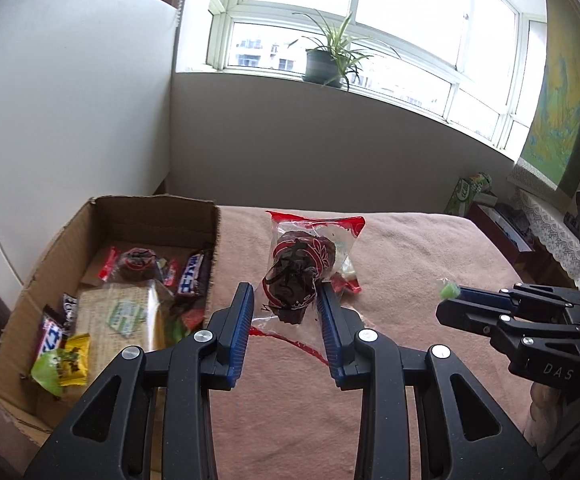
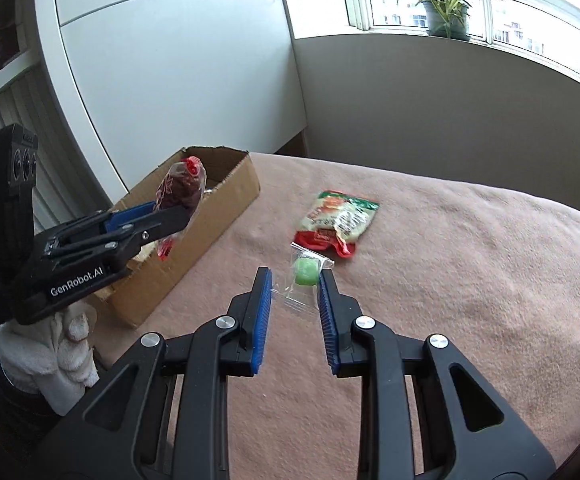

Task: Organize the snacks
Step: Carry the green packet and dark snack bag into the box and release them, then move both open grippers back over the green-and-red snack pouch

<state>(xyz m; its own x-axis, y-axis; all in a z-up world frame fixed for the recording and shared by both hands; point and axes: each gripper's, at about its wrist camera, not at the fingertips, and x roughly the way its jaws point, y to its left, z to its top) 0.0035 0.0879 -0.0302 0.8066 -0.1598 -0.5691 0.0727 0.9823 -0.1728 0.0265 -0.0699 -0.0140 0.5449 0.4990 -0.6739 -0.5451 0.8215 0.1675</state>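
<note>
we see the cardboard box (image 2: 194, 232) at the left edge of the pink blanket (image 2: 450, 280), which lies bare to the right past a red and green packet (image 2: 336, 218). our left gripper (image 1: 286, 294) pinches a clear bag with a dark cake (image 1: 296, 272) beside the box, and our right gripper (image 2: 296, 278) pinches a clear-wrapped green candy (image 2: 305, 271) above the blanket.

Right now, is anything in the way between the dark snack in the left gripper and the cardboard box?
Nothing visible blocks it. The left gripper holds the dark snack packet above the blanket, beside the open cardboard box. Only the box's near wall lies between; the packet looks high enough to clear it.
</note>
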